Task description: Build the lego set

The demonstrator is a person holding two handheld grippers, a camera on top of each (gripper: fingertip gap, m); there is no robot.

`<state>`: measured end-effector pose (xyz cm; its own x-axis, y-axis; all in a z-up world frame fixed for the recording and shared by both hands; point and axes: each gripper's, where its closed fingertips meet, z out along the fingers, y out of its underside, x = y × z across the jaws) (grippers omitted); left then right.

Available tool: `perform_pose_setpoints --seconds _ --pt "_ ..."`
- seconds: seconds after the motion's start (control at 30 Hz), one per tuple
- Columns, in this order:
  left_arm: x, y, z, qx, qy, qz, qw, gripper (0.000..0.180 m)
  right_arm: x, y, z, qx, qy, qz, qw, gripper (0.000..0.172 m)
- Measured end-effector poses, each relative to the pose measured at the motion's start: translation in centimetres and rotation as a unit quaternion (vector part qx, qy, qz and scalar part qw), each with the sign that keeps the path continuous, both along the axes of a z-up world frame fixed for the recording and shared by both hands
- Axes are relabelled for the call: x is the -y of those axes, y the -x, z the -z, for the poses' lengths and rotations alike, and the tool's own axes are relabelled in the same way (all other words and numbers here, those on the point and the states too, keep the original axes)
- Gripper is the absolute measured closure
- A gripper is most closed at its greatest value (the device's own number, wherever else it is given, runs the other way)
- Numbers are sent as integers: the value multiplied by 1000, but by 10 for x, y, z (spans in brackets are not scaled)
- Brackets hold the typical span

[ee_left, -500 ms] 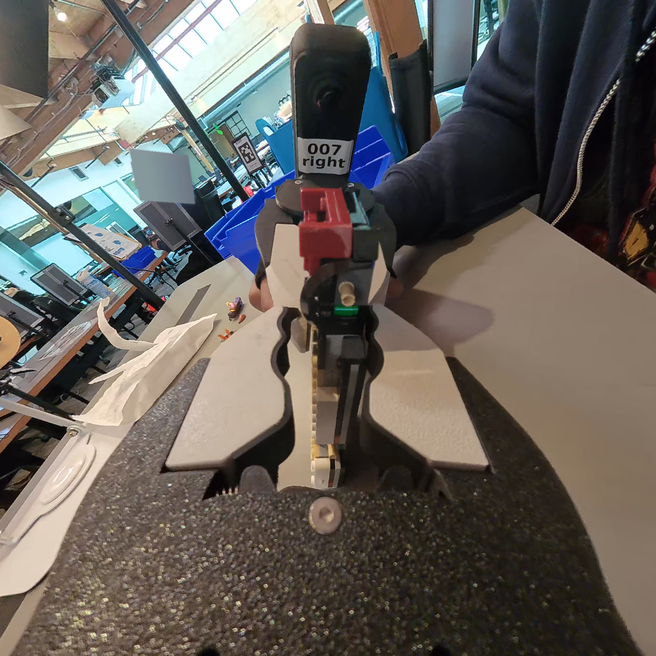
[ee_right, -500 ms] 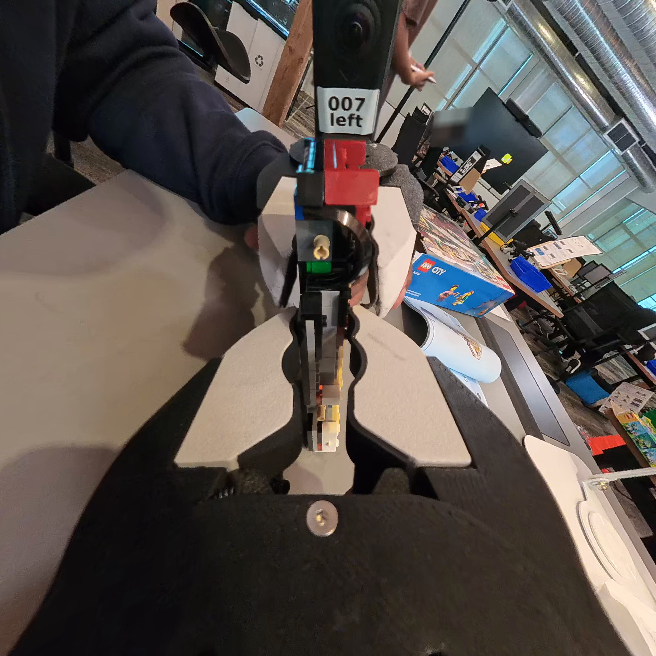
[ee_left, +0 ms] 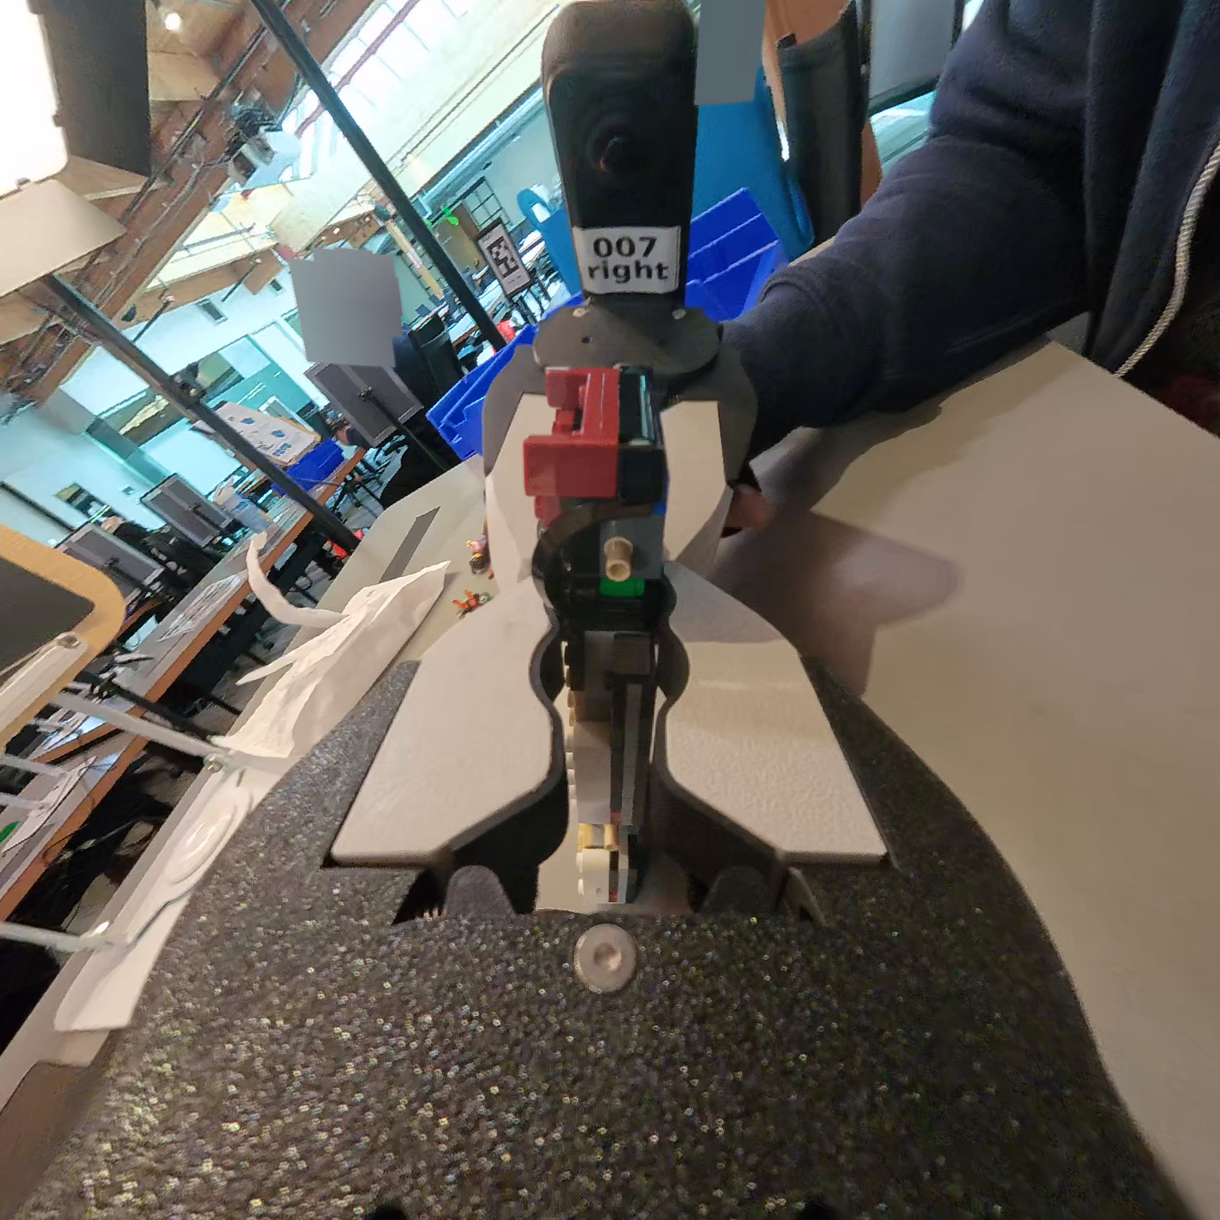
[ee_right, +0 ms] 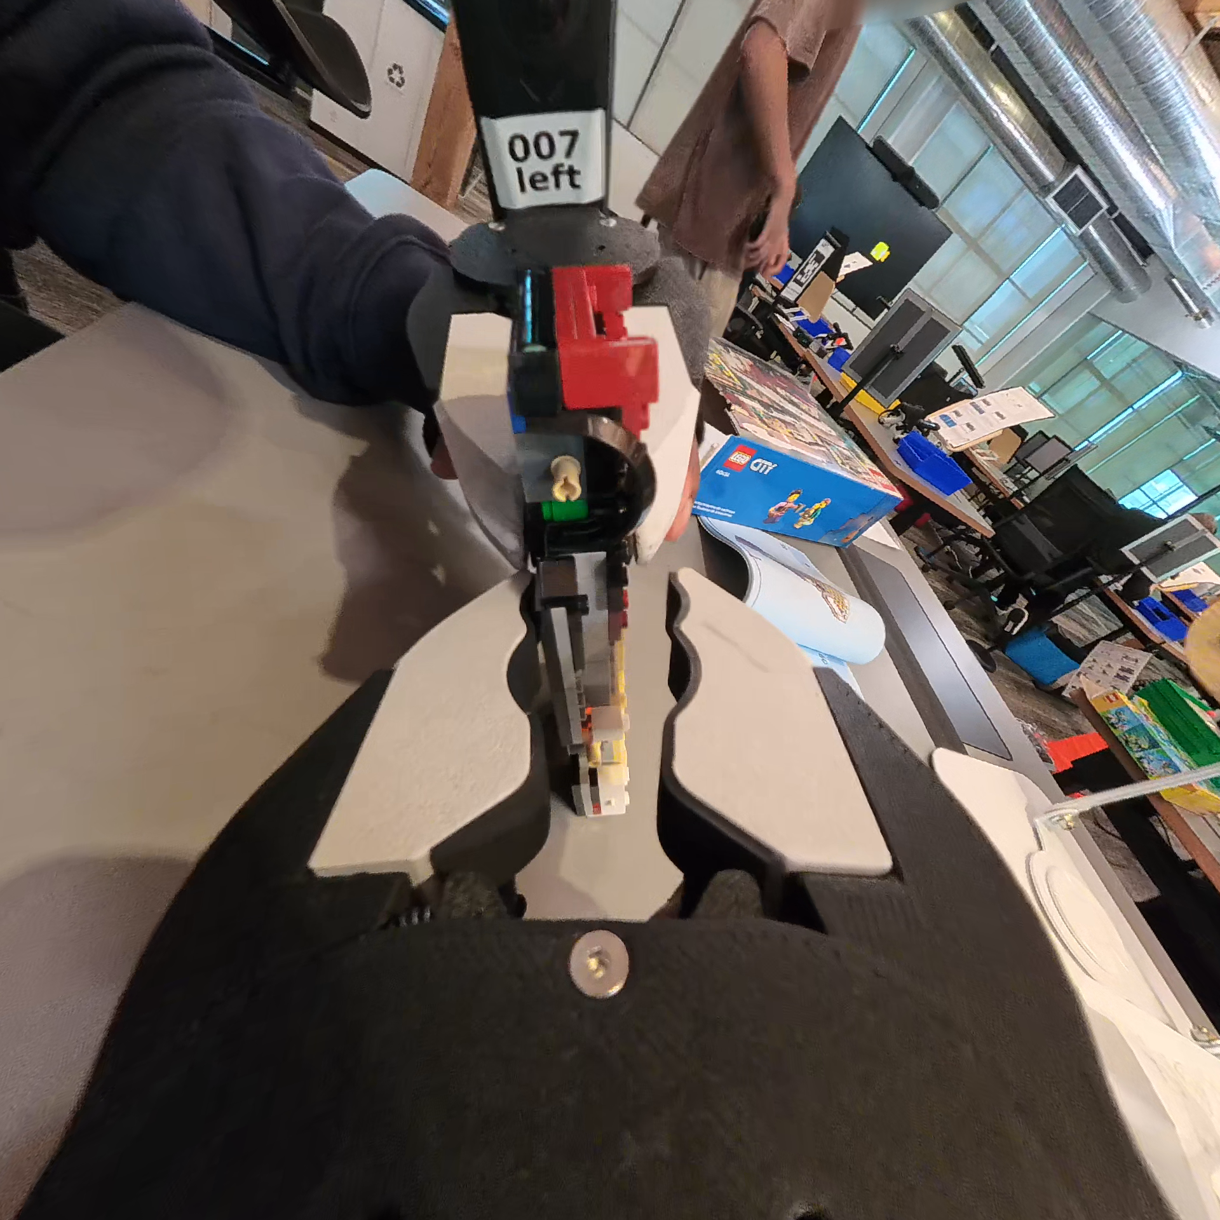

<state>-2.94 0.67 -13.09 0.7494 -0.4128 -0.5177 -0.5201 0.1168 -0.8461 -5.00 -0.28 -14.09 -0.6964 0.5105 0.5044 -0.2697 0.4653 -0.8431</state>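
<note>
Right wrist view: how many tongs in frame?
2. The right tongs fill the bottom of the frame. The left tongs face them from the upper centre, at the far end of the brick model. No others show.

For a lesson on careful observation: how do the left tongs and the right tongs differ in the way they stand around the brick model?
The left tongs sit close against both sides of the brick model. The right tongs stand wider, with a clear gap between one finger and the model. Crumpled white paper lies beside the left tongs, and a blue box beside the right tongs. They face each other, with the same model between their fingers.
</note>
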Motion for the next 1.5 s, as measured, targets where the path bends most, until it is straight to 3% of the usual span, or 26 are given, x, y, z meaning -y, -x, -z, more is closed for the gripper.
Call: perform_pose_setpoints --seconds 0.2,0.37,0.57,0.8,1.03,1.13,1.3,1.5 --pt "-3 30 -7 -4 -6 -72 997 156 -31 -5 -11 75 33 21 996 147" --pt "-9 40 1 -33 11 -112 993 156 -36 -31 40 229 -31 16 973 146" --pt "-12 44 3 -51 18 -136 989 157 -24 -48 83 318 -93 39 943 145" --pt "-14 43 4 -76 19 -147 986 156 -21 -40 99 339 -121 86 929 147" --pt "-15 43 5 -91 20 -154 984 156 -22 -39 99 319 -140 97 932 172" --pt "-15 44 7 -98 23 -156 983 156 -23 -39 97 317 -132 98 934 169" --pt "-13 40 8 -110 27 -144 983 156 -27 -37 92 310 -109 83 941 151" --pt "-11 43 8 -114 31 -146 982 156 -27 -26 83 306 -56 54 949 147"
